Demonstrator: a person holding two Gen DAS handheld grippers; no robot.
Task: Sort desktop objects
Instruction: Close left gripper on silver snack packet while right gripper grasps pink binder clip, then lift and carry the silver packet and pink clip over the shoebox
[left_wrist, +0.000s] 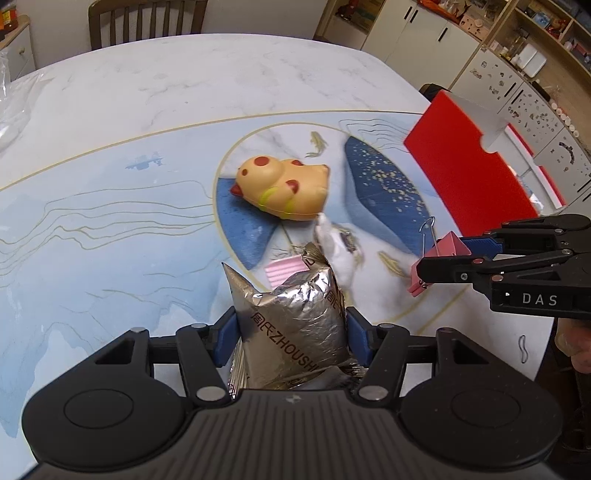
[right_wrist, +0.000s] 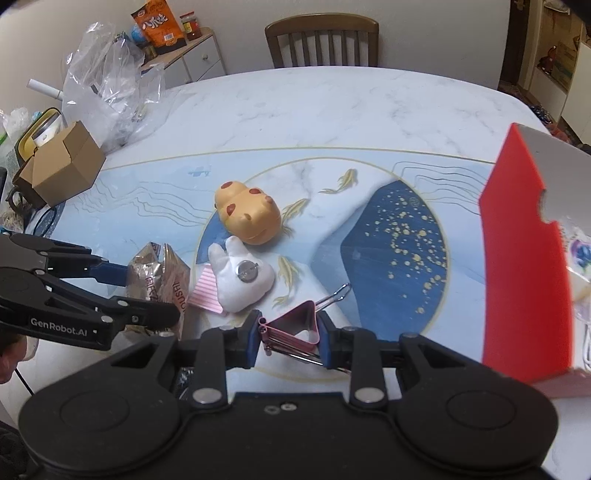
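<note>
My left gripper (left_wrist: 291, 332) is shut on a crinkled silver foil snack packet (left_wrist: 284, 299), held just above the table. My right gripper (right_wrist: 290, 332) is shut on a pink binder clip (right_wrist: 295, 319) whose wire handle sticks out forward. In the left wrist view the right gripper (left_wrist: 439, 254) comes in from the right with the binder clip (left_wrist: 448, 242). In the right wrist view the left gripper (right_wrist: 147, 291) and the packet (right_wrist: 162, 266) are at the left. On the mat lie a yellow spotted toy (right_wrist: 247, 214), a white plush (right_wrist: 240, 277) and a small pink ridged piece (right_wrist: 207, 291).
A red open box (right_wrist: 524, 280) stands at the table's right edge. At the left edge of the marble-patterned table (right_wrist: 332, 103) are a cardboard box (right_wrist: 62, 166) and a crumpled clear plastic bag (right_wrist: 107, 85). A wooden chair (right_wrist: 321, 40) stands behind the far side.
</note>
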